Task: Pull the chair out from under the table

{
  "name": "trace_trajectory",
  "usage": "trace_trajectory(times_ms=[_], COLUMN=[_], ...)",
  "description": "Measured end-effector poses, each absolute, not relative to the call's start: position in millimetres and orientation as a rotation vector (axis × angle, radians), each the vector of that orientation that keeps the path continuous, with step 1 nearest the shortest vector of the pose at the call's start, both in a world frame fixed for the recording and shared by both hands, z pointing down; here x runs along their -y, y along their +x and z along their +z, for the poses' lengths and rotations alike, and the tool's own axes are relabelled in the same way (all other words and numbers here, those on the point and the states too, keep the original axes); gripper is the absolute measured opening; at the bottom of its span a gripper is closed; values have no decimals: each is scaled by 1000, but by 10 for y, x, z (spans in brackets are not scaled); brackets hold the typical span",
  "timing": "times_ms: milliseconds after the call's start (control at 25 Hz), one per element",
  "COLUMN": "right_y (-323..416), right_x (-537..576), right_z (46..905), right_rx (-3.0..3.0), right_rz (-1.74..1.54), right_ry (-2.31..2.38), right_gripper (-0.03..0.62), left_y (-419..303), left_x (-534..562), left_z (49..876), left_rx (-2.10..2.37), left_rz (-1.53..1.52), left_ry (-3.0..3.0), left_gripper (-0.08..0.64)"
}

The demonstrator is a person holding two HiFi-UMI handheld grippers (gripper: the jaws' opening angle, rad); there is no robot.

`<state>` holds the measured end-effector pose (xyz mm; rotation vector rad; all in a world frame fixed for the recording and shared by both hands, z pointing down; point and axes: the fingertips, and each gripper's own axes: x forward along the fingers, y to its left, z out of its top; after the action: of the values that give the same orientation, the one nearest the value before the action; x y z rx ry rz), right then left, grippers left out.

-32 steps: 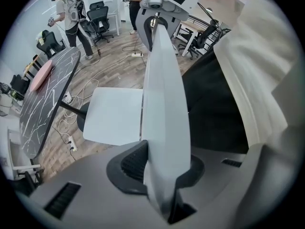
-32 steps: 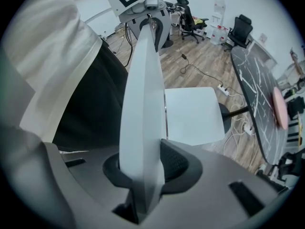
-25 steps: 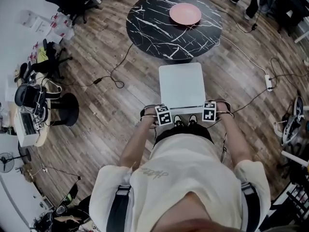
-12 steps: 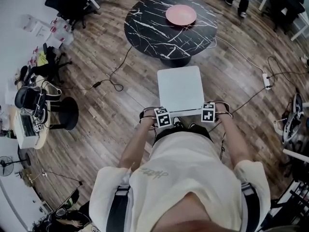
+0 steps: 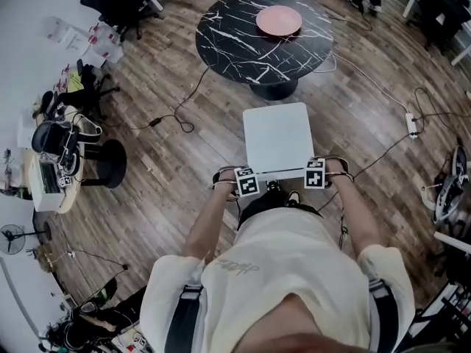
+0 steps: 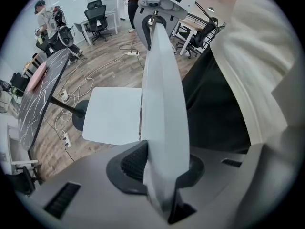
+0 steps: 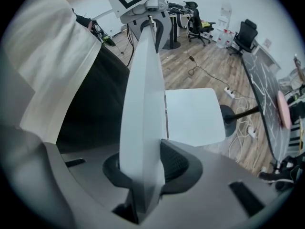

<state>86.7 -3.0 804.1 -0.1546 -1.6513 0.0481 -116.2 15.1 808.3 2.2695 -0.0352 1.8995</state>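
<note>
Floored throughout in brown wood planks (image 5: 169, 190). Bounded at 10 o'clock by a white wall (image 5: 26, 20). Holds a black office chair (image 5: 110, 2) at 11 o'clock. Carries a black cable (image 5: 176, 111) looping at 10 o'clock and a white power strip (image 5: 412, 126) at 3 o'clock. Keeps a round black stool (image 5: 103, 164) at 9 o'clock, just beside a pale side table (image 5: 44, 193) bearing a headset (image 5: 51, 134). Shows a floor fan (image 5: 11, 240) at 8 o'clock.

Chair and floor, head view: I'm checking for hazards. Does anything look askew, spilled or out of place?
Nothing is tipped or spilled. The chair stands upright, square to the table; the plate lies flat. Only loose cables and a power strip trail across the floor.
</note>
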Motion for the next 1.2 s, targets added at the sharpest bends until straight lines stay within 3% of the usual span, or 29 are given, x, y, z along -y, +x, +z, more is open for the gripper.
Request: trace_trajectory(times_ms=[760, 920, 1040, 1200], right_y=[922, 883, 951, 1007], right_x=[-307, -241, -218, -177], right_z=[8075, 8065, 8039, 7917], right_rx=[1694, 1710, 1711, 1731], right_rz=[-19, -56, -90, -51], right_ry=[-143, -102, -65, -4], right_gripper=[100, 128, 166, 170], left_y=[-1086, -1108, -1077, -1136], left_x=[-538, -531, -606, -496], left_z=[8110, 8075, 8008, 7839], left_rx=[149, 142, 121, 161], left_rz=[1826, 1799, 1716, 1725], left_ry=[2240, 2224, 2167, 2220], left_gripper=[100, 100, 144, 146])
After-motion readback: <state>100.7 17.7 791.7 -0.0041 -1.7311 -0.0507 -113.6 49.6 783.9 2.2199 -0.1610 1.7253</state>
